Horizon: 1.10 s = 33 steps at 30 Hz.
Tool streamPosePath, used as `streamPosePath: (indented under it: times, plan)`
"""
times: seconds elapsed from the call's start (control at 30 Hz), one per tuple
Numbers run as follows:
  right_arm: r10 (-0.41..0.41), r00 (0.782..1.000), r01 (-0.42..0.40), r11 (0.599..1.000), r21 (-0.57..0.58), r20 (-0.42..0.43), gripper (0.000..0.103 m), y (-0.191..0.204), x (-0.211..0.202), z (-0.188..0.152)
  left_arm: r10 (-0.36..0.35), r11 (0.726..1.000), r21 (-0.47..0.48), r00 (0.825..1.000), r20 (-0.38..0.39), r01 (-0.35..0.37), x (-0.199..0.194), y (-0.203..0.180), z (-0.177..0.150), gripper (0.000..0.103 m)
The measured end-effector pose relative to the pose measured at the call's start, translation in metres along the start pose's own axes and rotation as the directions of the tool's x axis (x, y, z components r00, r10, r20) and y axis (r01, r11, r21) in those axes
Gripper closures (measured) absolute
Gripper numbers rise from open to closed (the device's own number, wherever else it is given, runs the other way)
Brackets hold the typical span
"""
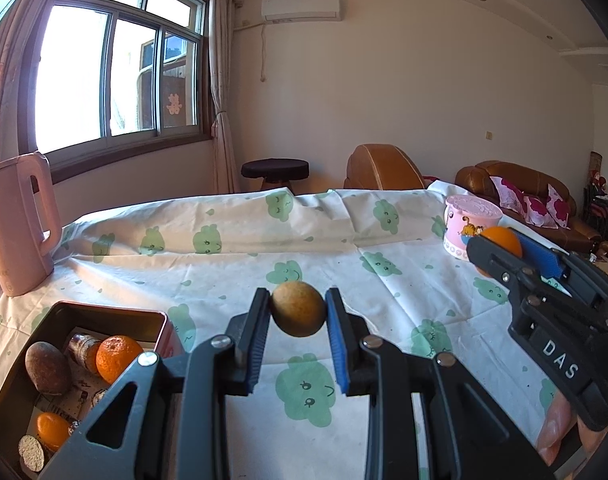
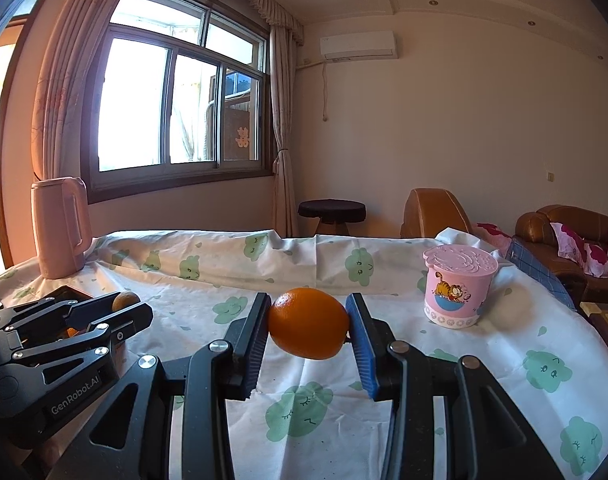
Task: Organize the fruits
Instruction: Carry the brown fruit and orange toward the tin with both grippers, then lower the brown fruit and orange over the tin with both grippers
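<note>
Left claw (image 1: 297, 312) grips a brown round fruit (image 1: 298, 309) above the cloth; right claw (image 2: 308, 322) grips an orange (image 2: 308, 323). Near left, open tin (image 1: 103, 314) holds oranges, brown fruit. Far right: lidded pink tub (image 2: 458, 286). Far left: pink jug (image 1: 17, 224). Cloud-print tablecloth (image 1: 263, 240), window (image 1: 115, 76) behind.

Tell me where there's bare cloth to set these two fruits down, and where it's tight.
Free: the wide middle of the tablecloth between the jug and the pink tub, and the strip nearer, under both grippers. Crowded: the tin at left, already holding several fruits.
</note>
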State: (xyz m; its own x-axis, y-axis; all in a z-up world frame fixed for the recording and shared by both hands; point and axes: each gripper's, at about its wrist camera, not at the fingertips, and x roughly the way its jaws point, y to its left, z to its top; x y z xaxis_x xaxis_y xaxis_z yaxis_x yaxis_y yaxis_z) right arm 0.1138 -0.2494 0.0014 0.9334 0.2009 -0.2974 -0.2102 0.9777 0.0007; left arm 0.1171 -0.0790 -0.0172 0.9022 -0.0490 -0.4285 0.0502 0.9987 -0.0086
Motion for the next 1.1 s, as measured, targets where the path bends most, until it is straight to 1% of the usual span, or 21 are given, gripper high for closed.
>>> streamPosePath:
  times: [0.13, 0.2, 0.3, 0.43, 0.73, 1.1]
  plan:
    - [0.026, 1.0, -0.027, 1.0, -0.011, -0.008, 0.062, 0.01, -0.001, 0.0, 0.003, 1.0, -0.004, 1.0, -0.015, -0.003, -0.008, 0.01, -0.003, 0.073]
    - [0.051, 0.999, -0.051, 0.999, -0.011, -0.013, 0.062, 0.017, -0.002, 0.001, 0.017, 1.0, -0.01, 0.999, -0.028, -0.017, -0.012, 0.017, -0.005, 0.073]
    - [0.091, 0.996, -0.091, 0.996, 0.002, -0.019, 0.062, 0.028, -0.004, 0.002, 0.013, 1.0, -0.024, 0.999, -0.039, -0.014, -0.02, 0.028, -0.006, 0.073]
    - [0.132, 0.991, -0.131, 0.991, 0.007, -0.017, 0.062, 0.044, -0.008, 0.005, 0.022, 0.999, -0.039, 0.999, -0.027, -0.023, -0.034, 0.042, -0.007, 0.073]
    - [0.197, 0.98, -0.197, 0.98, 0.001, -0.016, 0.062, 0.078, -0.013, 0.01, 0.085, 0.996, -0.036, 0.996, -0.015, -0.086, -0.055, 0.069, -0.009, 0.073]
    - [0.262, 0.965, -0.262, 0.964, -0.044, -0.017, 0.062, 0.121, -0.017, 0.014, 0.135, 0.99, -0.043, 0.991, -0.007, -0.135, -0.073, 0.095, -0.014, 0.073]
